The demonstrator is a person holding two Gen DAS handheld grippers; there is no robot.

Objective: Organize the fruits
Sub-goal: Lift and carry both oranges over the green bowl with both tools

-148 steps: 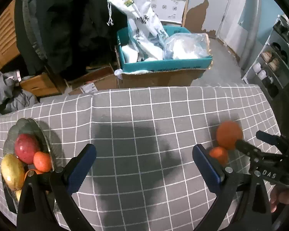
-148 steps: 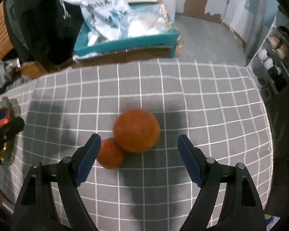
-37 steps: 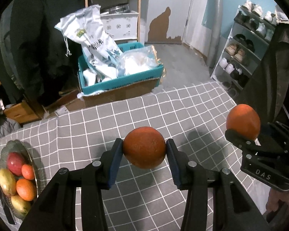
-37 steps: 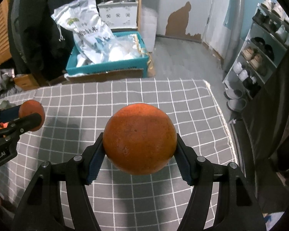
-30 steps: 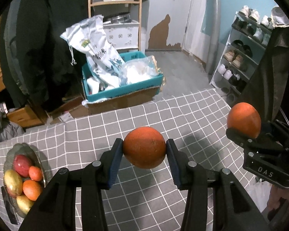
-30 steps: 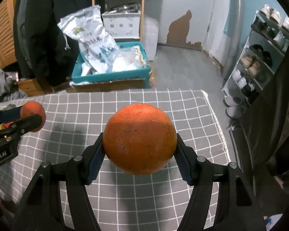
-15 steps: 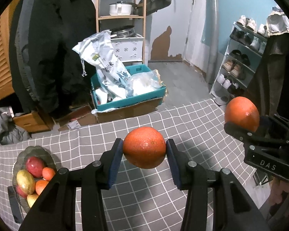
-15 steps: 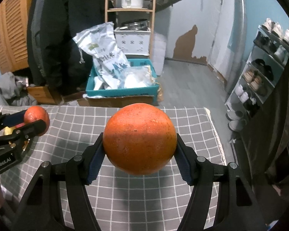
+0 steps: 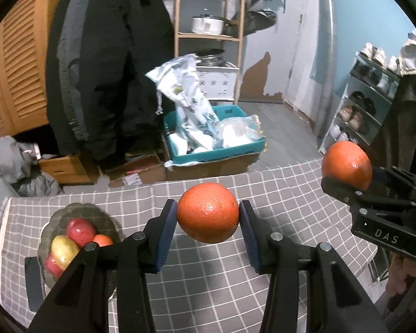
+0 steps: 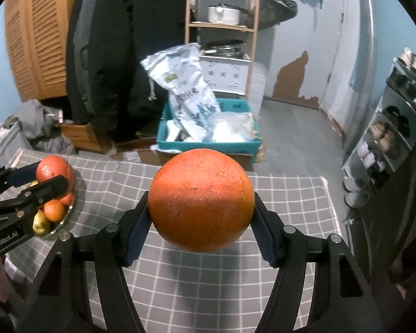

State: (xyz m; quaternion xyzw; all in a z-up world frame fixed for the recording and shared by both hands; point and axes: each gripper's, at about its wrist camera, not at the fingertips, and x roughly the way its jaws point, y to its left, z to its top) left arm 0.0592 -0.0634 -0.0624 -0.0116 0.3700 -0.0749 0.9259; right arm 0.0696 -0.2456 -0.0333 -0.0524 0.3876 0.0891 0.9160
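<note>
A teal box [image 9: 216,154] of bags sits beyond the checked tablecloth [image 9: 208,283].

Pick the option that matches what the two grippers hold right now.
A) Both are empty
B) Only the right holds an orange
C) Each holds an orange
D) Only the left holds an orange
C: the left gripper clamps the smaller orange and the right gripper clamps the bigger orange, both lifted above the checkered tablecloth.
</note>
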